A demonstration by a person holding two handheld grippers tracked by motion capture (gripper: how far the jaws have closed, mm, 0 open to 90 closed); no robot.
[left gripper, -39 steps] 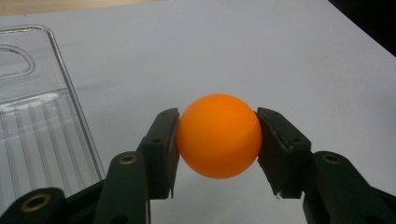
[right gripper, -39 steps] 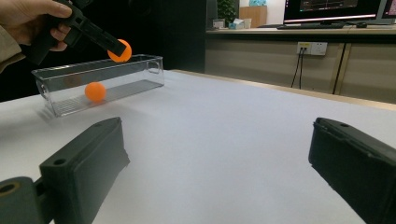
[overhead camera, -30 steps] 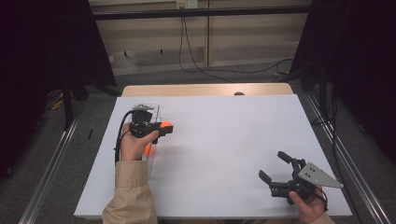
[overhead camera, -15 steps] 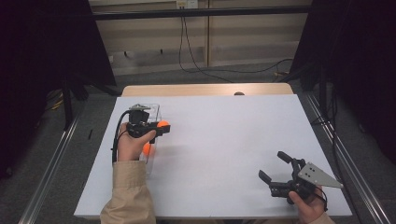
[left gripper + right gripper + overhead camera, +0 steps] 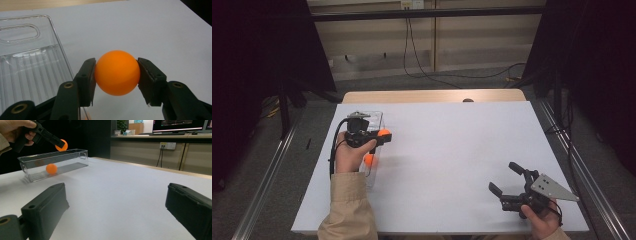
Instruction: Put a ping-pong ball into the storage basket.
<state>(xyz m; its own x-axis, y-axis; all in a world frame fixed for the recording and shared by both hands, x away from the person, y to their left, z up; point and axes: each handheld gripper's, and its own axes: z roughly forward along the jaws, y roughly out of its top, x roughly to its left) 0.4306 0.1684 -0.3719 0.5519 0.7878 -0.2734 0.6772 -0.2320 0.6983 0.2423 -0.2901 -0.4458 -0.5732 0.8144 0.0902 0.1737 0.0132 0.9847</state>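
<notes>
Item: orange ball (image 5: 117, 72) | Location: clamped across its middle in left gripper (image 5: 116, 75), raised beside clear bin (image 5: 30, 62) | Handling: judged light, smooth, slippery, dentable | Right gripper (image 5: 507, 186): wide, empty, over counter (image 5: 452, 150).

Left gripper (image 5: 117, 75) clamped on an orange ball (image 5: 117, 73) — both pads pressing its sides — above white table (image 5: 150, 30), clear ribbed plastic bin (image 5: 30, 62) just beside, at left.
</notes>
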